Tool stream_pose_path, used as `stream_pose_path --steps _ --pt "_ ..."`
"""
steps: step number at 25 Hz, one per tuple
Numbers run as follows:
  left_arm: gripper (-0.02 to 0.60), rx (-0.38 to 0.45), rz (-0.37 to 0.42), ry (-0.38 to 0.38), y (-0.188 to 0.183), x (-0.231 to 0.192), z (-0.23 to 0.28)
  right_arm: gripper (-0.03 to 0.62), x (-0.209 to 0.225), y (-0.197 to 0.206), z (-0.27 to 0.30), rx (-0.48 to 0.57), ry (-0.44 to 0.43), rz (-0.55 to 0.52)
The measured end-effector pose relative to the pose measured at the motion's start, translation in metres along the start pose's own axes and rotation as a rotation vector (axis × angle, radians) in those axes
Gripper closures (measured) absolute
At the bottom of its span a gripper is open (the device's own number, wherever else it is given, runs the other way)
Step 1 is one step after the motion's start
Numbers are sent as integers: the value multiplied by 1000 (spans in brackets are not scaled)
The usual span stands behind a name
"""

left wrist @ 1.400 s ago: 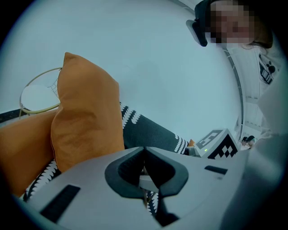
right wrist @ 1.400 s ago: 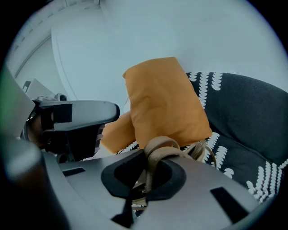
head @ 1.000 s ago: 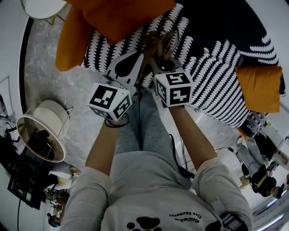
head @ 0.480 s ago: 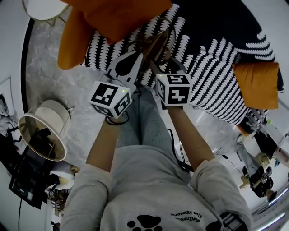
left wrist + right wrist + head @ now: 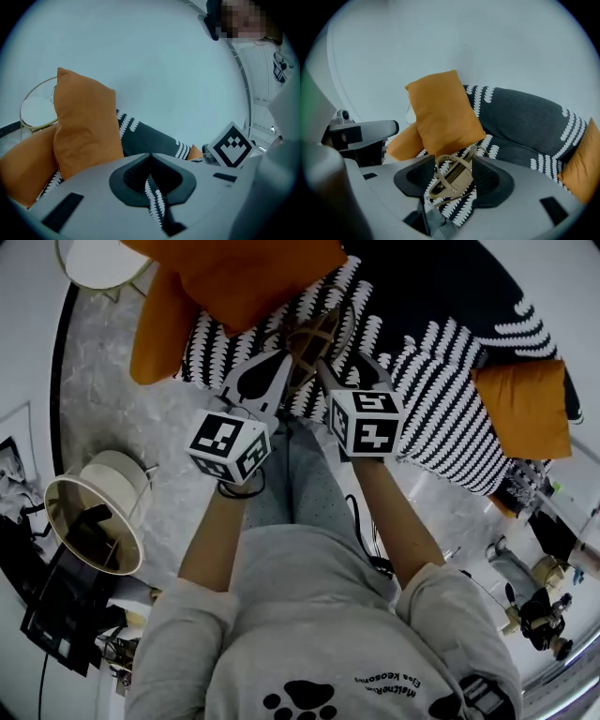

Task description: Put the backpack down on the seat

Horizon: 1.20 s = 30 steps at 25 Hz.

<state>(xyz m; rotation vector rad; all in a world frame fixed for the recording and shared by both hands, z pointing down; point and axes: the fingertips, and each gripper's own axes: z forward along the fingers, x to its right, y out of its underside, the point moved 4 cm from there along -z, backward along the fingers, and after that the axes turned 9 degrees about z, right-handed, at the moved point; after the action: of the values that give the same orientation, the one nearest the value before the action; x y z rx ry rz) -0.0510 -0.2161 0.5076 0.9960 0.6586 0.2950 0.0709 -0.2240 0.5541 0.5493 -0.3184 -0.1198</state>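
Observation:
A small tan backpack lies on its side on the black-and-white patterned sofa seat, right in front of both grippers. In the right gripper view the backpack shows in the gap of my right gripper, whose jaws are opening; the pads stand clear of it on both sides. From above, the right gripper sits just short of the bag. My left gripper hovers beside it on the left, shut with nothing held. In the left gripper view the left gripper has its jaws closed tip to tip.
A big orange cushion leans at the sofa's left end, close behind the backpack; a smaller one lies at the right. A round side table and a lamp shade stand on the grey floor to the left.
The right gripper's jaws have spread wide and let go of the backpack, which now rests on the seat. Both grippers stayed nearly in place.

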Motion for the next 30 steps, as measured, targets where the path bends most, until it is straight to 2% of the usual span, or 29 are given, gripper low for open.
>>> stream_pose_path --steps 9,17,25,30 --pt "561 -7 22 29 -23 26 -20 355 -14 -16 -46 34 -1 -30" --pt "561 2 46 31 -61 40 -45 355 -31 -41 -91 89 -10 -70" --pt "561 37 73 54 -93 64 -77 355 -52 -60 -145 199 -37 -109" --pt "561 63 106 93 -117 88 -94 356 -64 -68 -184 269 -72 -178"
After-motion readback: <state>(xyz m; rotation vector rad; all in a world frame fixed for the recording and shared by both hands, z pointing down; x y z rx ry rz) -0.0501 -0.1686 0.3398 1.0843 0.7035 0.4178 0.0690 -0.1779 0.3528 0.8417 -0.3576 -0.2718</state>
